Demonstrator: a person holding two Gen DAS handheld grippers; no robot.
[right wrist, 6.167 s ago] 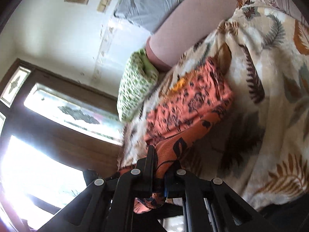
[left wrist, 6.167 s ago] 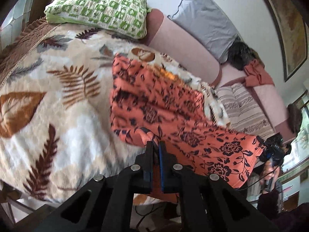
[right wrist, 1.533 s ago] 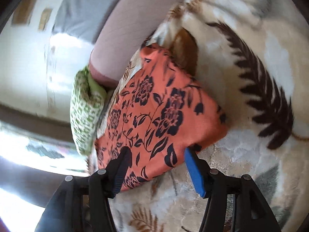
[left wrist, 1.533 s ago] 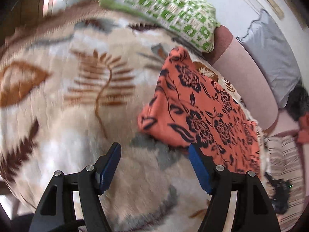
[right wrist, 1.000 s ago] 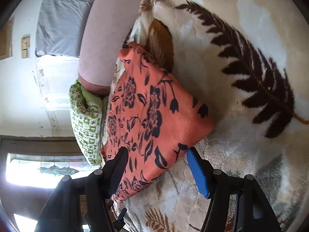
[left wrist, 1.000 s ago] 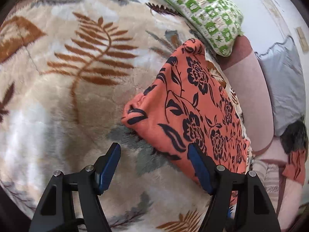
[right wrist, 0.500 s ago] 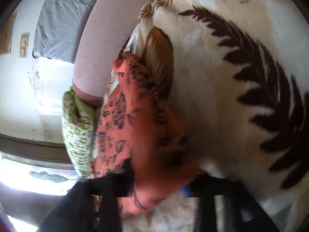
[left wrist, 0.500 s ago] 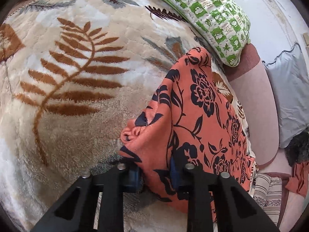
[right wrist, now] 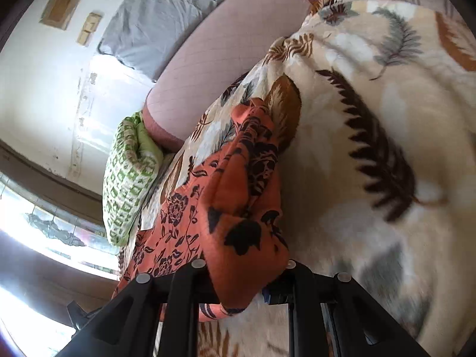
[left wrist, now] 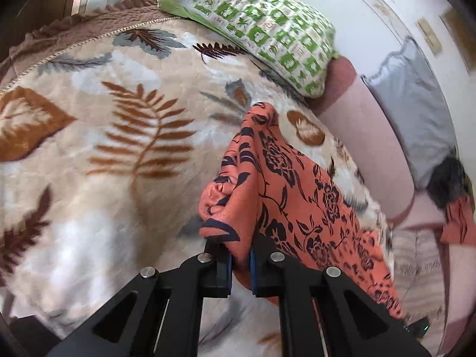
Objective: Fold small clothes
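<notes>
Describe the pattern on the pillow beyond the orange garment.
Green and white checks on the pillow, clearest in the left wrist view.

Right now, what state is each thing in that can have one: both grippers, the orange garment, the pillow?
Left gripper: just closed, shut on the near corner of the orange floral garment.
Right gripper: just closed, shut on the garment's bunched end.
Orange floral garment: partly folded, near edge lifted off the blanket.
Green checked pillow: lying untouched.

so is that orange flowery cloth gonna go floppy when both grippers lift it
Probably floppy: the orange cloth already bunches and sags where the left gripper pinches it. Likely light, since a corner grip raises it. It may drag on the fuzzy blanket.
</notes>
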